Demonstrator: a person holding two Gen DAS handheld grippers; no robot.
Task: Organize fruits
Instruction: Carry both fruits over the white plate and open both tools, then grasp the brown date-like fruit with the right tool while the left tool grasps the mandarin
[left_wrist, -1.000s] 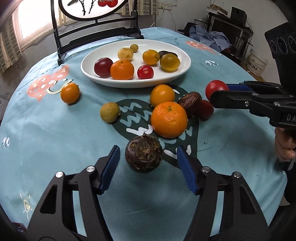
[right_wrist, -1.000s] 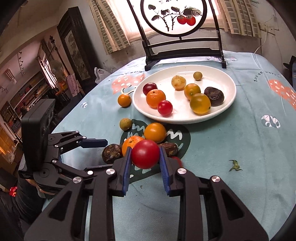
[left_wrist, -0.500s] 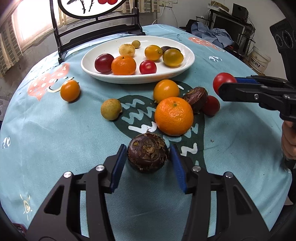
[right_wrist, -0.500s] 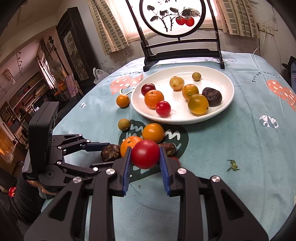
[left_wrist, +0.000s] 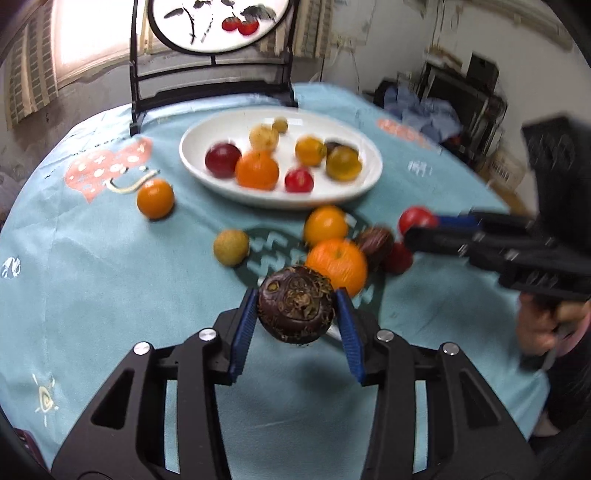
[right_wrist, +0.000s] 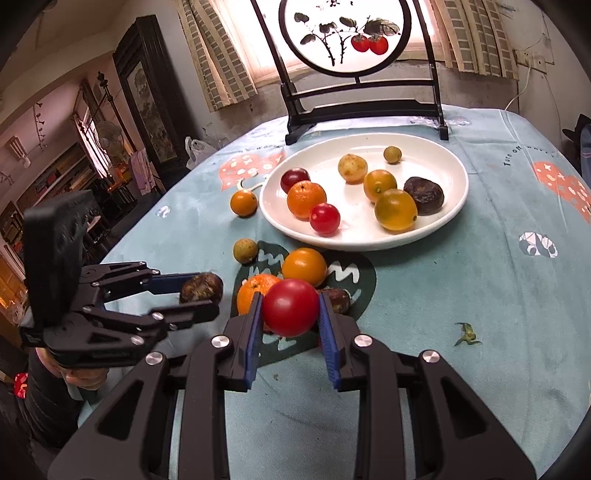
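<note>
two hand-held grippers, left (left_wrist: 296, 318) clamping a dark fruit (left_wrist: 295, 305), right (right_wrist: 290, 318) a tomato (right_wrist: 290, 307), over the teal tablecloth (right_wrist: 461, 280).

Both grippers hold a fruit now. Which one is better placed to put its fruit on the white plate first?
Probably right: the right gripper grips the red tomato, nearer the white plate.

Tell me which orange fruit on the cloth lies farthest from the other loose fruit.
The small orange left of the white plate; the other two sit together near the right gripper.

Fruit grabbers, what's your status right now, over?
Left gripper shut on dark brown fruit. Right gripper shut on red tomato. White plate ahead, path open.
</note>
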